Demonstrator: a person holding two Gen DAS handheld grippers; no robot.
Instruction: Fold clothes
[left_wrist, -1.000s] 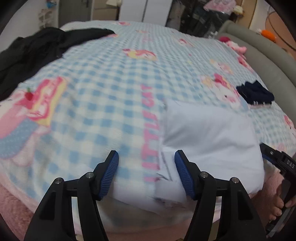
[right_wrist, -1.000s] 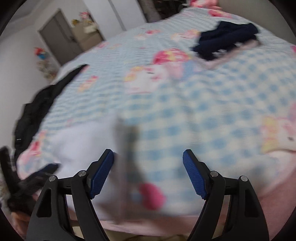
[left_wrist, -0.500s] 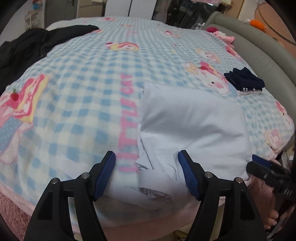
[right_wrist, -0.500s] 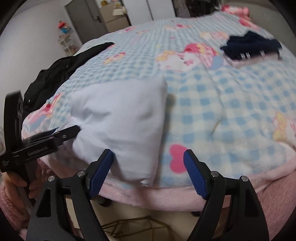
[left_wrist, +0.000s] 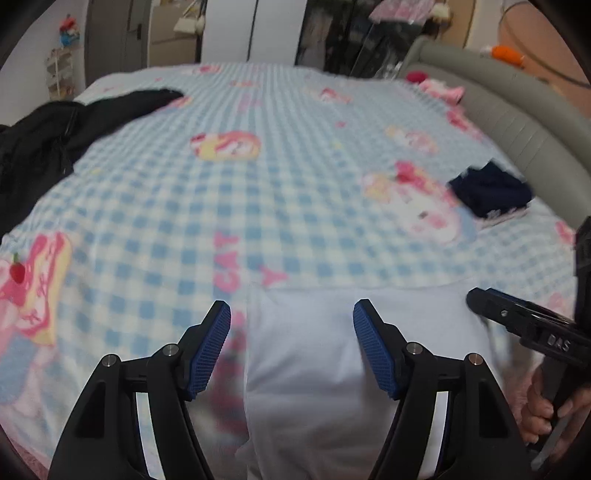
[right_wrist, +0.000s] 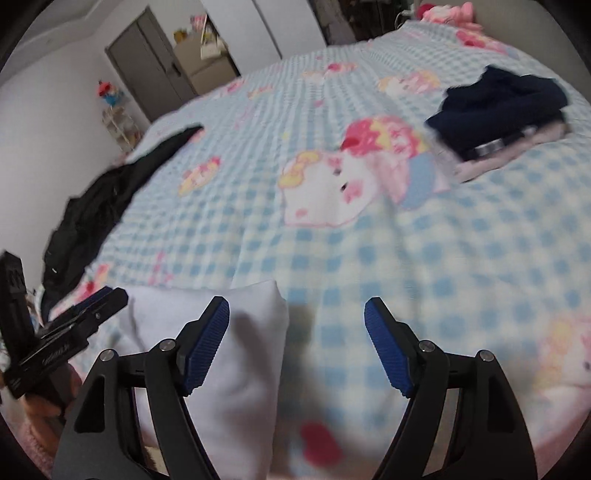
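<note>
A folded white garment (left_wrist: 306, 354) lies at the near edge of the bed; it also shows in the right wrist view (right_wrist: 240, 339). My left gripper (left_wrist: 291, 343) is open and empty, just above the garment's left part. My right gripper (right_wrist: 297, 343) is open and empty, over the garment's right edge and the blanket. The right gripper shows at the right of the left wrist view (left_wrist: 524, 325), and the left gripper at the left of the right wrist view (right_wrist: 70, 332).
A blue checked cartoon blanket (left_wrist: 258, 184) covers the bed. A black jacket (left_wrist: 55, 136) lies at the far left. A folded dark navy garment (left_wrist: 491, 192) sits at the right on a pale one. A grey padded headboard (left_wrist: 524, 125) runs along the right.
Both grippers have dropped lower and closer to the white garment, so it now fills the bottom of each view. Both stay open and empty.
</note>
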